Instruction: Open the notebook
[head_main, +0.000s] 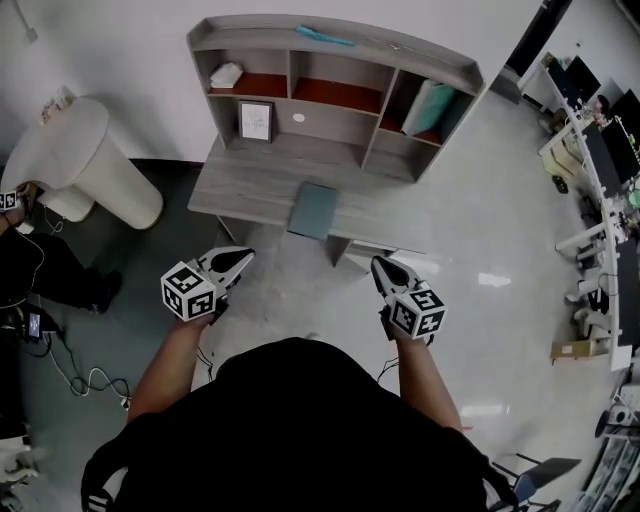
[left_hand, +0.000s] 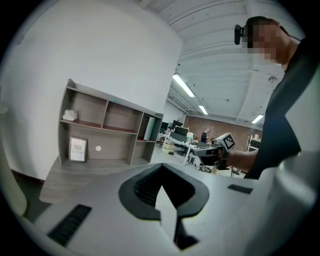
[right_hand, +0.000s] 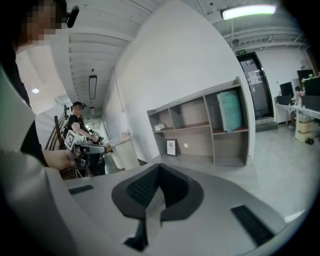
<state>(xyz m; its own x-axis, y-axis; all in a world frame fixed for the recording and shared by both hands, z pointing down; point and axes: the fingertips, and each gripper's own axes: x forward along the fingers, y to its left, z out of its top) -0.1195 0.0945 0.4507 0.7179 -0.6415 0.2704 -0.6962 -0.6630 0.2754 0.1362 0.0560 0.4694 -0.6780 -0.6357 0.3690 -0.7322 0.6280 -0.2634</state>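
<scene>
A closed grey-teal notebook (head_main: 315, 210) lies flat at the front edge of the grey desk (head_main: 250, 185), slightly overhanging it. My left gripper (head_main: 243, 257) is held in the air short of the desk, left of the notebook, shut with nothing in it. My right gripper (head_main: 380, 265) hovers right of the notebook, below the desk's front edge, also shut and empty. In the left gripper view the left gripper (left_hand: 162, 170) points toward the shelf, and its own body hides the notebook. The right gripper (right_hand: 158, 170) likewise blocks the desk top in its own view.
A shelf unit (head_main: 335, 70) stands on the desk's back, holding a picture frame (head_main: 255, 121), a teal folder (head_main: 430, 107) and a white bundle (head_main: 226, 74). A white round stool (head_main: 80, 160) stands at left near cables (head_main: 85, 380). Office desks (head_main: 600, 170) line the right.
</scene>
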